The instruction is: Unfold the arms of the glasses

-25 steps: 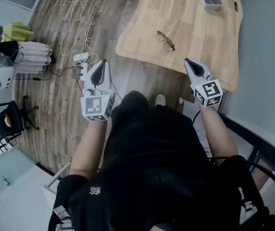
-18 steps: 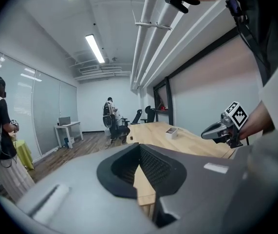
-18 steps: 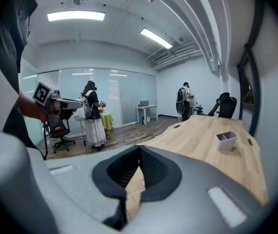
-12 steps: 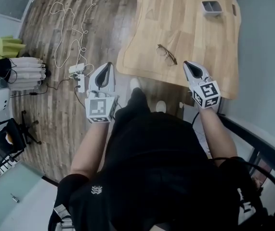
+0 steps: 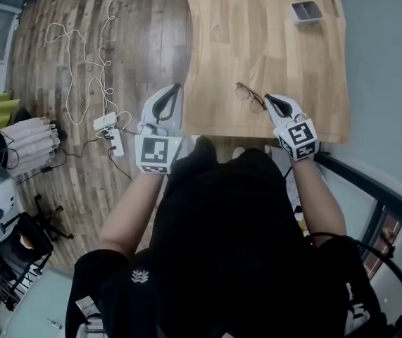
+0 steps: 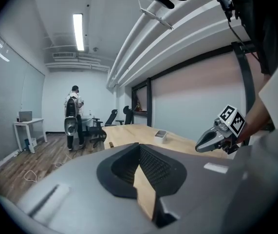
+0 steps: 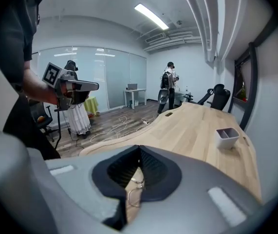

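Pale wood of the counter (image 5: pixel 271 41) is filling the upper part of the head view, and the glasses (image 5: pixel 249 97) are lying on it, a thin wire frame whose arms look folded in, though they are too small to read for sure. A grey tray (image 5: pixel 306 10) is sitting well beyond the glasses.

The right tool (image 5: pixel 267 98) is hovering just beside the glasses on their right, with its jaws pressed together and nothing between them. In its own view the glasses are showing just past the tips. The left tool (image 5: pixel 178 87) is hanging well to the left of the glasses, also pinched together and empty.

By my reading, the reach-in is the step in hand and no grasp is yet being made. Next, both tools are going to need their jaws parted. One should be steadying the frame at the bridge or rim while the other is catching an arm near its tip and swinging it outward gently about its hinge.
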A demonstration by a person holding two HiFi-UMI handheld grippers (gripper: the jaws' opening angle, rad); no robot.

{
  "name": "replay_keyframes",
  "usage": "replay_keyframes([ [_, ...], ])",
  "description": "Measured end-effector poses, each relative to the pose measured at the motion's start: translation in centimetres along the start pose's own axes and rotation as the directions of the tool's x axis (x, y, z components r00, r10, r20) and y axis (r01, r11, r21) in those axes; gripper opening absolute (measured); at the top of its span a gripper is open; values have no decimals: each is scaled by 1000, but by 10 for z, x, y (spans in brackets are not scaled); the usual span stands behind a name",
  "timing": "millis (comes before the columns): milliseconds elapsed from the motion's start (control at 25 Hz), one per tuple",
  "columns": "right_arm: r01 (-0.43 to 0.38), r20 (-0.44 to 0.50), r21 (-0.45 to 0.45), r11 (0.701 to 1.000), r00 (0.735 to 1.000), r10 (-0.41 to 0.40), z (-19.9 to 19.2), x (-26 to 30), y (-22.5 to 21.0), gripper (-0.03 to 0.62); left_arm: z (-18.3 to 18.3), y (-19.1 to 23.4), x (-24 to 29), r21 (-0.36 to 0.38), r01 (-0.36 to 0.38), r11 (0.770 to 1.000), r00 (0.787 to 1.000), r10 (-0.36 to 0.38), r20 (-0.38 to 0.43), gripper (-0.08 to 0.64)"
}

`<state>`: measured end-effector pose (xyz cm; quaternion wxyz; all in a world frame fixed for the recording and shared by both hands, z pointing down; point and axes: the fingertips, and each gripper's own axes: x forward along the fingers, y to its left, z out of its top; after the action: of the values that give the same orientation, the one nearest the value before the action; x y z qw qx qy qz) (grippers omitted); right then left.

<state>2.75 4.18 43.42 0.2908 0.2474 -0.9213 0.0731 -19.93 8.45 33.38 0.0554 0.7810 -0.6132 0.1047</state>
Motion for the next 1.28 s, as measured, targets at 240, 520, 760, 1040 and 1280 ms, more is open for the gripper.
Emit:
replay_keyframes([
  [240,-40,-96,-58,998,995,34,-1,35,13,2,-14,11,36,-9,75,997,997,-75,-25,2],
  [520,-112,-216,-147,983,973,79,-46,83,-3,48,-41,10,68,-15,70,997,994,-71,-82,3],
  [760,-246,-338,-299,922,931,139,-70,119,-4,49,-68,4,84,-41,48,998,988,-54,-142,3],
  [1040,-352,-433,-393,850,886,167,-91,142,3,49,-84,2,88,-57,20,998,984,-29,-176,3],
  [1280,-361,-476,-402,842,868,145,-101,148,3,46,-89,11,82,-62,-10,998,982,-2,-191,3],
])
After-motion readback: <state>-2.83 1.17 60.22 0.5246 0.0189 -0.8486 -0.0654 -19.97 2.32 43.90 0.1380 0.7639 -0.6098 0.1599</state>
